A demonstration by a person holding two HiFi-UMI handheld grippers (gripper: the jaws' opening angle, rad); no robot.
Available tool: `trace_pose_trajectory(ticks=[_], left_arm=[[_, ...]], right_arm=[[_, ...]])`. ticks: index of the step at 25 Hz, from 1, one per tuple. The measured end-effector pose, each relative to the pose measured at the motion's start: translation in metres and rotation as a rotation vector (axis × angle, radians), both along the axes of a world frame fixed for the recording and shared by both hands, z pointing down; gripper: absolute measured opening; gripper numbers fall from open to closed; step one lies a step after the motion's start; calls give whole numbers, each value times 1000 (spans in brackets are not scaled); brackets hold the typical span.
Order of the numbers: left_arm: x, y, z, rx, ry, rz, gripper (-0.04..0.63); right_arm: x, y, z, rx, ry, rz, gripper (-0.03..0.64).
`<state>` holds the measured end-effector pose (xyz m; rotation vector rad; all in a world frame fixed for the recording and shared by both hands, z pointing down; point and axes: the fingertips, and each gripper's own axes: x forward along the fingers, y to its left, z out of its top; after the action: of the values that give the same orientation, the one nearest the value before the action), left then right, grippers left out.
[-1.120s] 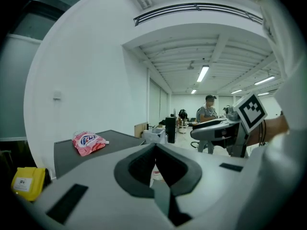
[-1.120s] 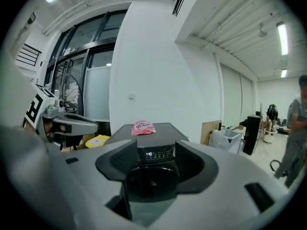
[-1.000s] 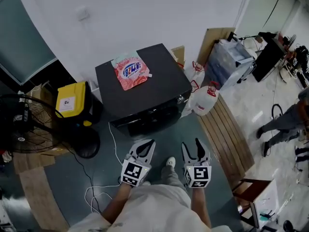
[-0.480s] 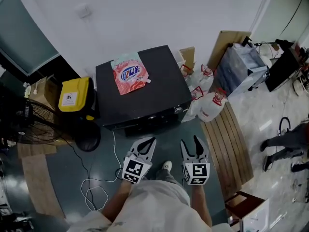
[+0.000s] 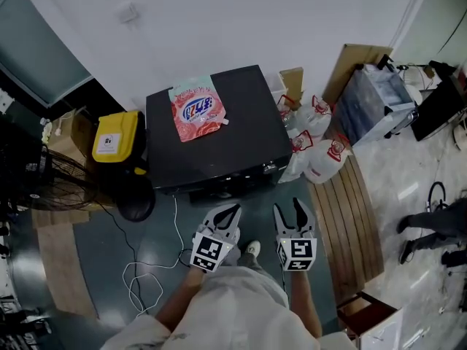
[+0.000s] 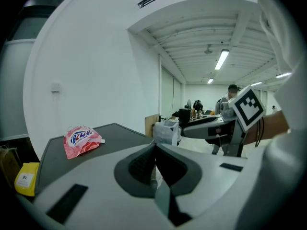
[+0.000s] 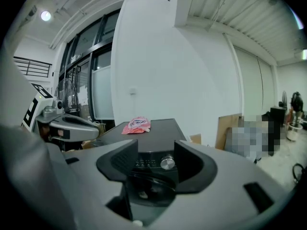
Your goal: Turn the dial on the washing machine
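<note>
The black washing machine (image 5: 219,133) stands against the white wall, and a pink detergent bag (image 5: 197,109) lies on its lid. Its silver dial (image 7: 167,162) sits at the right end of the front panel, seen through the gap of my right gripper (image 7: 156,166) but still well ahead of it. Held in front of the machine, the right gripper (image 5: 289,207) has its jaws a little apart with nothing between them. My left gripper (image 5: 230,211) is beside it, its jaws meeting in the left gripper view (image 6: 154,163) and holding nothing.
A yellow container (image 5: 115,138) and a black fan (image 5: 44,177) stand left of the machine. White jugs (image 5: 321,159) and a wooden board (image 5: 350,217) lie to its right. A white cable (image 5: 157,265) loops on the floor. A person's legs (image 5: 434,232) show far right.
Both grippers have come forward toward the machine's front, and the head view has shifted with them. The right gripper's jaws stand slightly narrower than a second ago.
</note>
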<state>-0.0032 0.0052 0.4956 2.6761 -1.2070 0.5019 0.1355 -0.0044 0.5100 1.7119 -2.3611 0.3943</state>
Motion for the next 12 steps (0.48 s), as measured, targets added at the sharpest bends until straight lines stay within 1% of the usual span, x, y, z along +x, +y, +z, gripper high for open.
trace_pose_trajectory(ticks=[4,12], left_arm=[[4,-14,15,-12,-19,14,12],[10,-49,51,-67,-13,56,12]], right_arm=[[1,-13,15,-18,3,10,241],[-5,-53,48,-65,36,12,242]])
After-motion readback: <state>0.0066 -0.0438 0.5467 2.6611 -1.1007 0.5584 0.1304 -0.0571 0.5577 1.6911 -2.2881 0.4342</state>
